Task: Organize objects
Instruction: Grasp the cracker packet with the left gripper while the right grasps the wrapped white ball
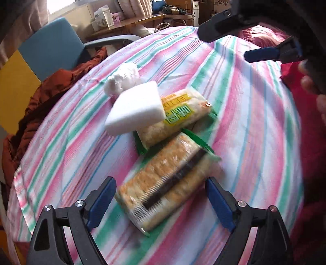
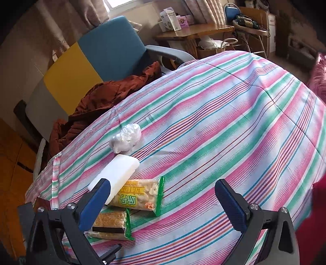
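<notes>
Your left tongs (image 1: 161, 193) stand wide apart, pads touching nothing, tilted steeply down. Your right tongs (image 2: 163, 195) are spread too, with nothing between them, also angled down. In the left view your right hand (image 1: 311, 85) grips its handle at the edge.

A blue chair (image 2: 110, 46) is standing behind the striped cloth (image 2: 224, 114), with a rust-brown jacket (image 2: 101, 97) lying heaped on its seat and touching the cloth's edge. Beyond, boxes (image 2: 170, 20) are sitting on a wooden desk (image 2: 199, 31) under curtains (image 2: 205, 9). A pink furry cushion (image 2: 318, 77) is showing at the right edge.
</notes>
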A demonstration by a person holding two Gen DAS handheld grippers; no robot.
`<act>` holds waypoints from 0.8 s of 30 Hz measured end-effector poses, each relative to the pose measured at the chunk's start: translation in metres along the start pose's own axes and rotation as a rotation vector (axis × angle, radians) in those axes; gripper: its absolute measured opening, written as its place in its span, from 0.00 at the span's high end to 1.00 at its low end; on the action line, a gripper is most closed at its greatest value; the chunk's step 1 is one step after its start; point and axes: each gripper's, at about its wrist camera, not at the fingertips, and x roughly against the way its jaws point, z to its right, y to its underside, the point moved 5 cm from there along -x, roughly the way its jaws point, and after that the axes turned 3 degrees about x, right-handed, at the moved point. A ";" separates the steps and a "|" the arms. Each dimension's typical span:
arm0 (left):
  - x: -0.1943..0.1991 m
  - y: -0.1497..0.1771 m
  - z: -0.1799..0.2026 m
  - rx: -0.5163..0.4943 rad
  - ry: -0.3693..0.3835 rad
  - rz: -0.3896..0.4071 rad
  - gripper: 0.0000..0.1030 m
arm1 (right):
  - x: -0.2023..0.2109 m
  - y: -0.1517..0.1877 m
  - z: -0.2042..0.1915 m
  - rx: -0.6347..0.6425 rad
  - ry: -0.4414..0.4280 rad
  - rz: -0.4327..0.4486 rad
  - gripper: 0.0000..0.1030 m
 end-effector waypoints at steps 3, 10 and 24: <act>-0.004 -0.005 0.003 0.004 0.014 0.017 0.13 | -0.001 0.000 0.001 -0.009 0.001 -0.004 0.00; -0.006 -0.001 -0.005 0.151 0.070 0.038 0.22 | -0.005 0.002 0.000 0.002 0.010 -0.021 0.00; 0.035 0.065 0.001 0.400 -0.011 0.101 0.45 | -0.010 0.008 -0.007 0.029 -0.006 -0.052 0.00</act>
